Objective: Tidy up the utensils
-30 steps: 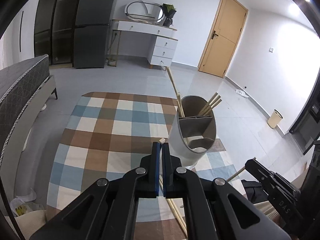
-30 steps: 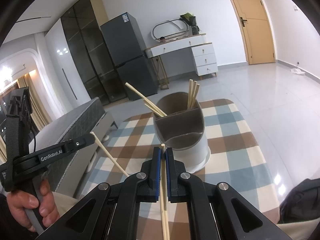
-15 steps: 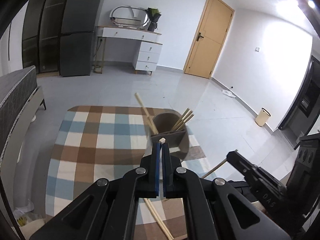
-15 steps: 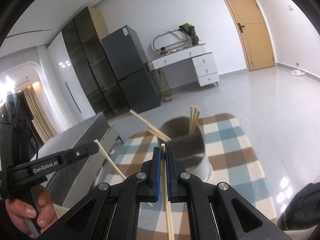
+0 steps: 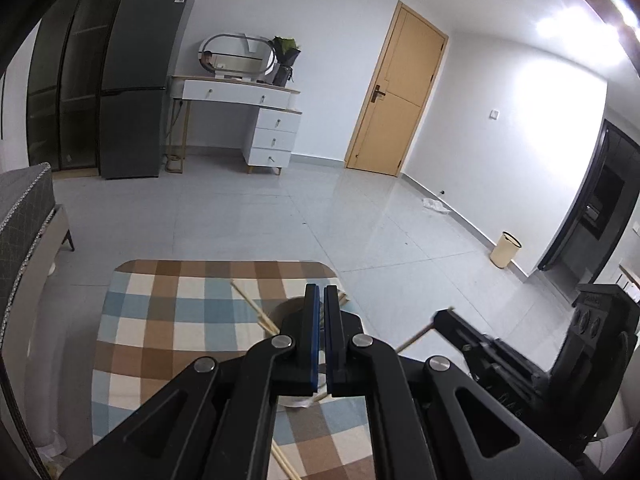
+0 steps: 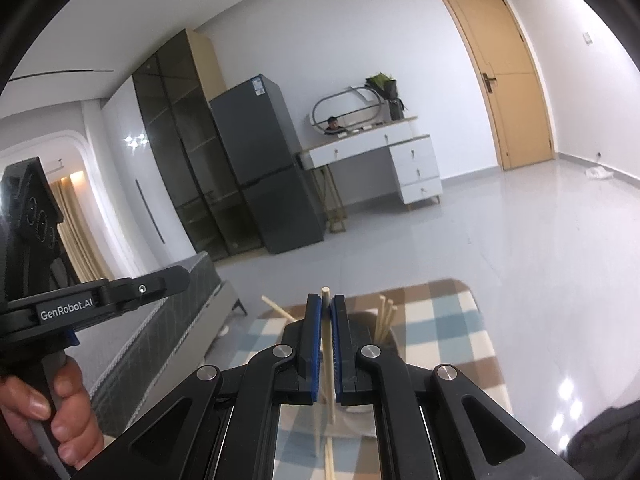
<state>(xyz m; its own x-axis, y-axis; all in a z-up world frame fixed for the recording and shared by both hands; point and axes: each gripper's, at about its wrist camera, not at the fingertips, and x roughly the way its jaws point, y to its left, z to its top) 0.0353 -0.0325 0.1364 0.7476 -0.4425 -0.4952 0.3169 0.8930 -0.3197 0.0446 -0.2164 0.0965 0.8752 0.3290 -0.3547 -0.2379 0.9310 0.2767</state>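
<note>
We hold our left gripper (image 5: pixel 322 300) tilted a little downward over the checked cloth (image 5: pixel 160 320), its blue-padded tongs pressed together. In its own view we cannot make out anything between the pads, though thin pale sticks (image 5: pixel 286 462) show below the tongs. Our right gripper (image 6: pixel 327 312) also points slightly down, and its tongs are clamped on a chopstick (image 6: pixel 328 344) that stands nearly upright between the pads, its tip poking just above them. In the left view the right gripper (image 5: pixel 442 316) shows off to the right of the cloth with the chopstick (image 5: pixel 412 340) jutting from it. In the right view a hand (image 6: pixel 64 412) wraps the handle of the left gripper (image 6: pixel 172 280), to the left of the cloth.

The utensil holder (image 5: pixel 286 312) sits on the cloth, mostly hidden behind both sets of tongs. Chopsticks lean out of it: a slanted pair (image 5: pixel 250 304) on its left side and a straighter bundle (image 6: pixel 386 316) on its right.

Beyond the cloth lies bare tiled floor (image 5: pixel 340 220). Farther back stand a dark fridge (image 5: pixel 140 92), a white dressing table (image 5: pixel 256 120) with an oval mirror, and a wooden door (image 5: pixel 396 100). A bed (image 5: pixel 24 208) edges the cloth's left side, and a small bin (image 5: pixel 506 248) stands away to its right.
</note>
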